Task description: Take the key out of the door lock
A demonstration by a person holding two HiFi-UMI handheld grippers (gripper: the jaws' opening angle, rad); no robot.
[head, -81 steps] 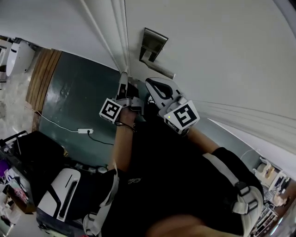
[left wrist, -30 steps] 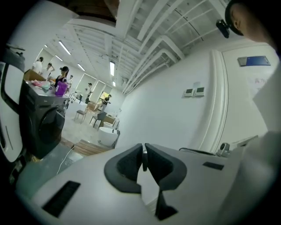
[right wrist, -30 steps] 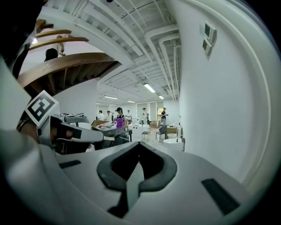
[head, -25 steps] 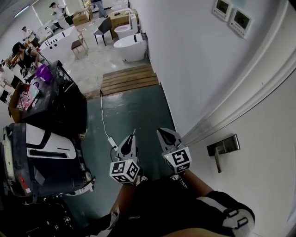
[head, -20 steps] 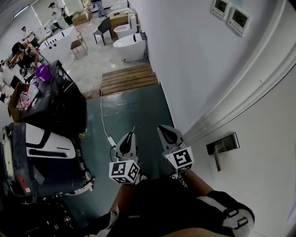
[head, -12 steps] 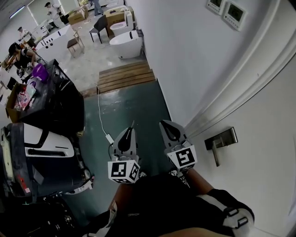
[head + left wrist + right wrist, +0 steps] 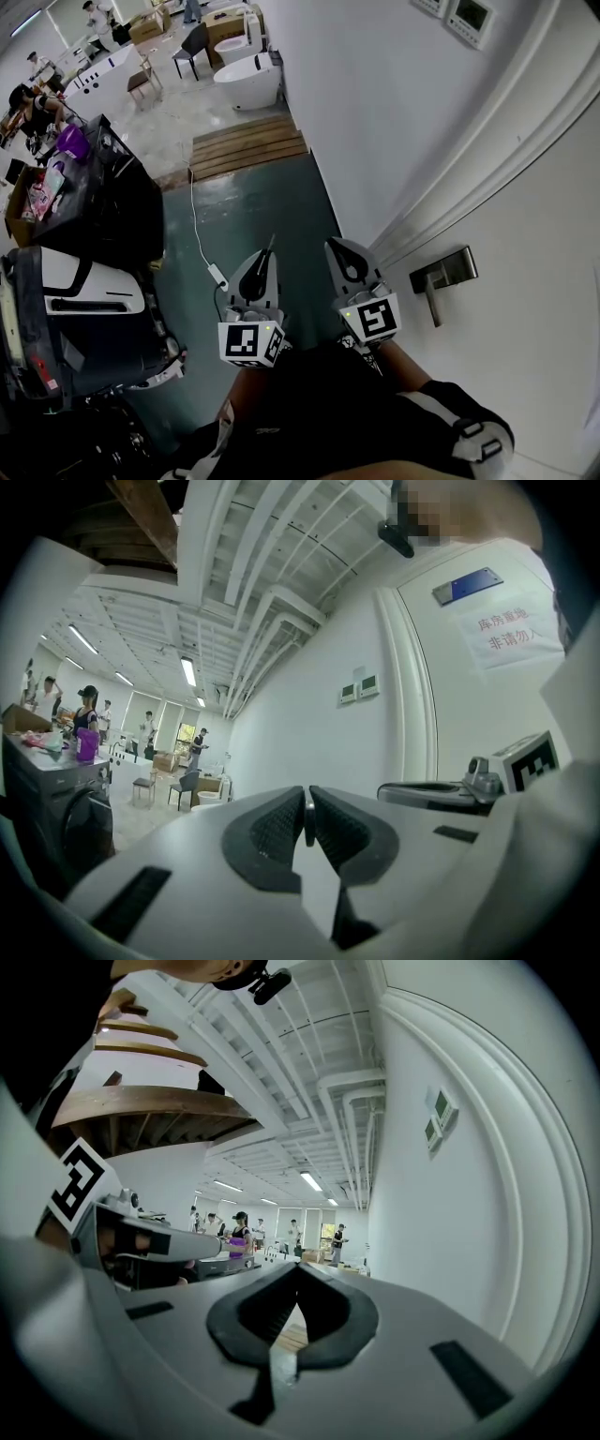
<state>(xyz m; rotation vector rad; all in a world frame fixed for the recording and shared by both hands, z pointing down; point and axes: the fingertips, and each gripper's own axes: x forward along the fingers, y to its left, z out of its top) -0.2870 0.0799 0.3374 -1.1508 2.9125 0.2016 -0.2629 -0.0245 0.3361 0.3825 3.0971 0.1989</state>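
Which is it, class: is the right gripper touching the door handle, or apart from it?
Apart. The head view shows the right gripper pointing along the wall, with a plain stretch of white door between it and the door handle.

Left gripper level, fingers pinched on key, right gripper beside it, closed, empty

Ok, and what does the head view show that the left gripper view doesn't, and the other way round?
Head view only: the door handle, and the green floor with a white cable lying on it.

Left gripper view only: the paper notice with red print and the blue plate on the door, plus the ceiling lights.

Both: the thin key pinched in the shut left tool, the right tool, the two wall panels, and people further back.
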